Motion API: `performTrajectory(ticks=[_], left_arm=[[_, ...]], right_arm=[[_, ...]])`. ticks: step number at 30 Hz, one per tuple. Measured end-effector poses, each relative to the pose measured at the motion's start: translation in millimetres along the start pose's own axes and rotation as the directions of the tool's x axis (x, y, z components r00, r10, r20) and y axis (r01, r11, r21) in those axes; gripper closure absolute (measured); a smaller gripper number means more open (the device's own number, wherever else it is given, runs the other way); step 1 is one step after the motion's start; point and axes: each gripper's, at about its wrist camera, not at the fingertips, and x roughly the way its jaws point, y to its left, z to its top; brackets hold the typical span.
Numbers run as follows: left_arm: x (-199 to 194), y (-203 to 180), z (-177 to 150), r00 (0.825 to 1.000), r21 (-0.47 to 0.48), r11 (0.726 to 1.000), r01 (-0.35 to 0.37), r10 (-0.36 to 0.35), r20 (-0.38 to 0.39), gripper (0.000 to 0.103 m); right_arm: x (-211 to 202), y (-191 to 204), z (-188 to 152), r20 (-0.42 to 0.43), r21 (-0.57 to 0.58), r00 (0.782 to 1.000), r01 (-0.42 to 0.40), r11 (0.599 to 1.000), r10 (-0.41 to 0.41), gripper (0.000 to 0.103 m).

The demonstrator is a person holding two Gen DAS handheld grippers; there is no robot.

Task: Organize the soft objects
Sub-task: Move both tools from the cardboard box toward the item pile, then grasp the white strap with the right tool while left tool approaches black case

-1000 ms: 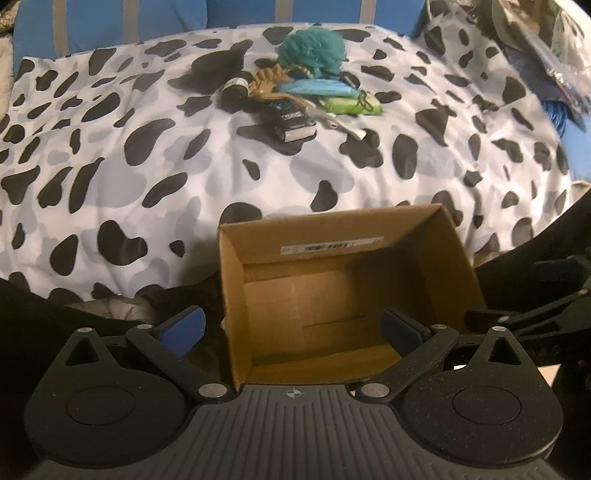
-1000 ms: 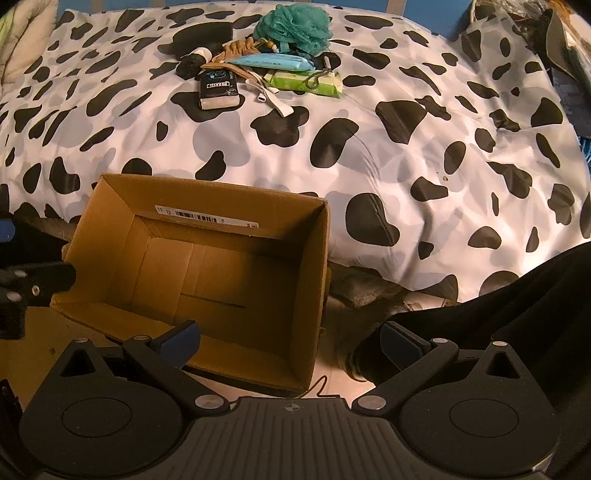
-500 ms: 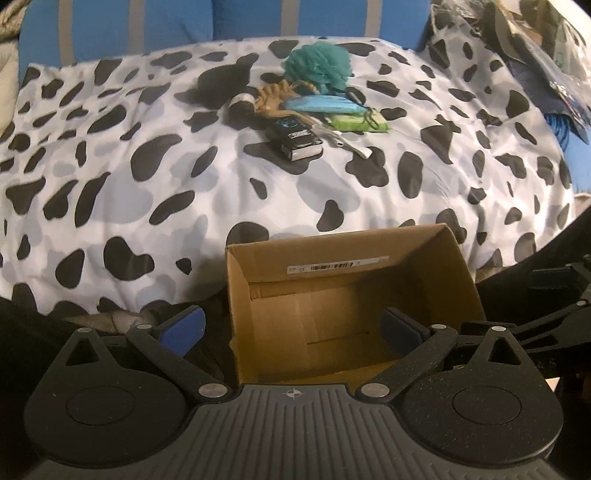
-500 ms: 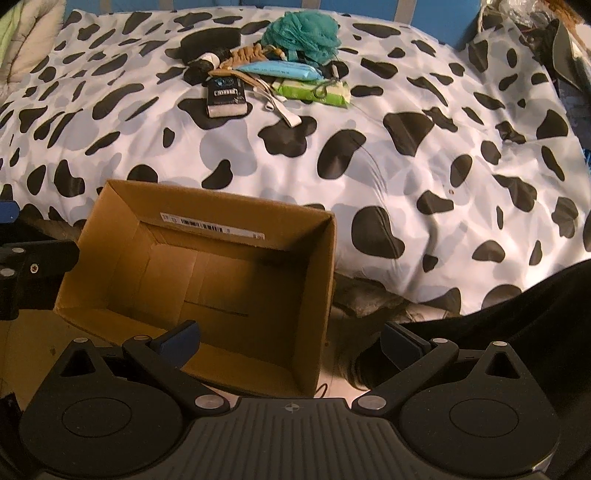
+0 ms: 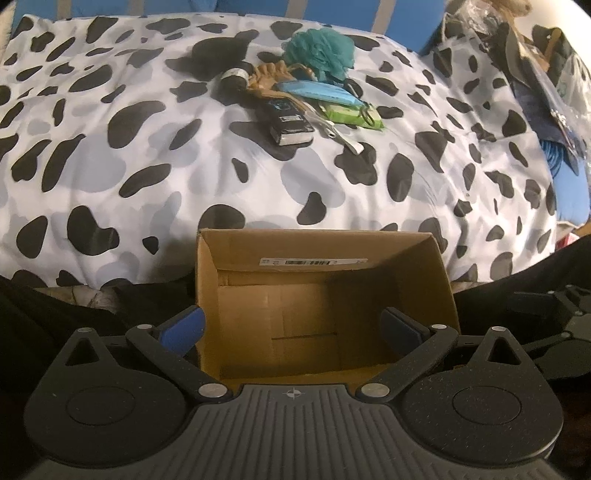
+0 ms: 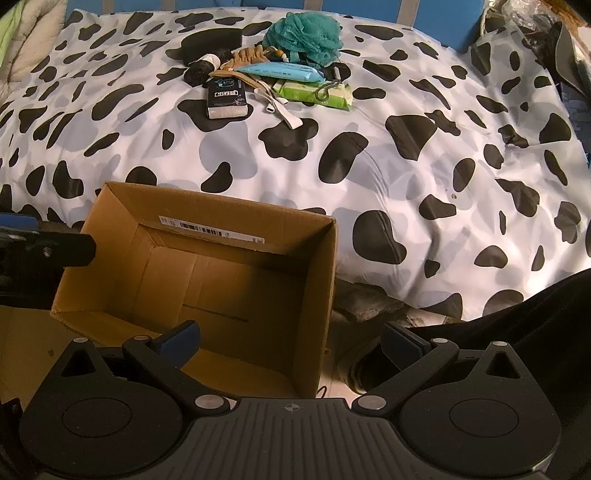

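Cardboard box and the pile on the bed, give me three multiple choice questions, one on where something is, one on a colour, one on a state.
1. Where does the pile of small things lie?
A. inside the box
B. on the cow-print duvet, beyond the box
C. on the floor beside the box

2. What colour is the bath pouf?
A. teal
B. red
C. yellow

3. What is the state of the cardboard box?
A. taped shut
B. open and packed full
C. open with nothing inside

Answers:
1. B, the things sit together on the cow-print duvet, far side from the box.
2. A, the pouf at the back of the pile is teal in both views.
3. C, the bare cardboard bottom shows, and both the left gripper and the right gripper have their fingers spread with nothing between them.
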Motion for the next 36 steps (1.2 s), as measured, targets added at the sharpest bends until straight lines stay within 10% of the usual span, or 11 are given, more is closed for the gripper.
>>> performTrajectory(ticks=[36], left_arm=[[1.7,14.4,59.6,0.998,0.061,0.998,0.032,-0.036,0.057,0.0]], right_arm=[[6.3,-52.2,82.3,0.13,0.026,0.988,-0.09,0.996,0.086,0.0]])
